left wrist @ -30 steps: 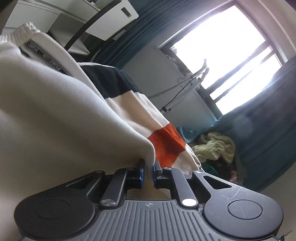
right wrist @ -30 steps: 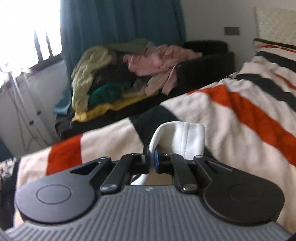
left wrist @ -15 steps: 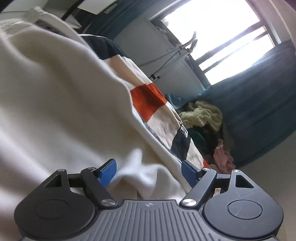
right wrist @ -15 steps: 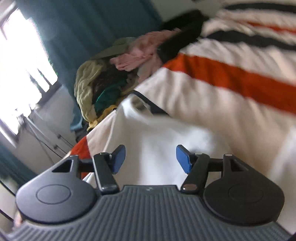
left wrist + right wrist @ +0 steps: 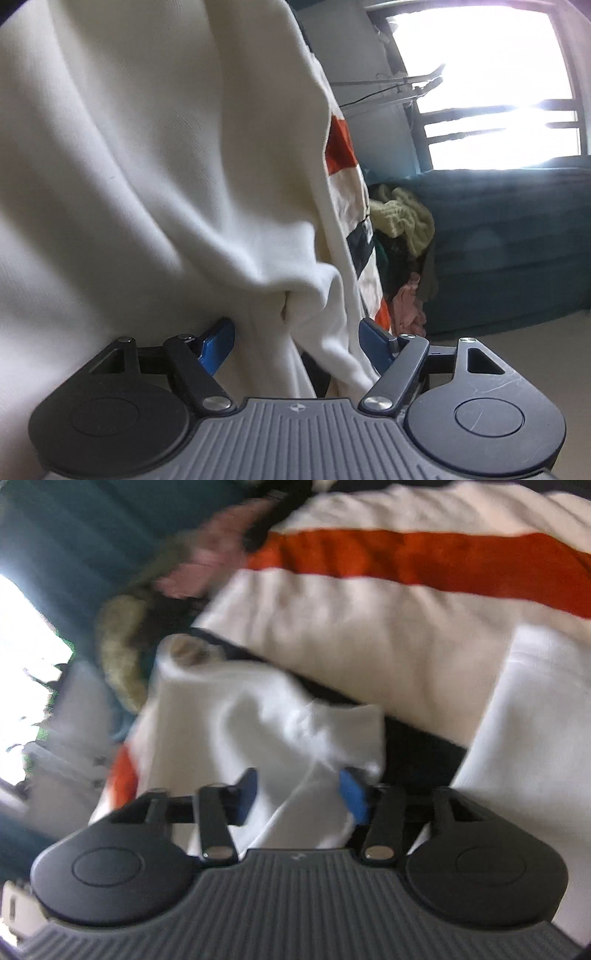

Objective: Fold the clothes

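Observation:
A cream-white garment [image 5: 147, 166] fills the left wrist view, lying rumpled on a striped bed cover [image 5: 341, 147]. My left gripper [image 5: 297, 341] is open, and a bunched fold of the garment lies loose between its blue pads. The right wrist view is blurred: the same white garment [image 5: 258, 716], one sleeve end turned up, rests on the striped cover [image 5: 406, 565]. My right gripper [image 5: 301, 792] is open too, with white cloth lying slack between its pads.
A heap of other clothes [image 5: 402, 221] sits beyond the bed against a teal curtain [image 5: 517, 240], under a bright window [image 5: 480, 74]. The heap [image 5: 155, 602] shows blurred in the right wrist view too.
Both grippers were shut on the white garment a second ago and have opened and let it go. Both views have since tilted, and the cloth has slumped onto the bed.

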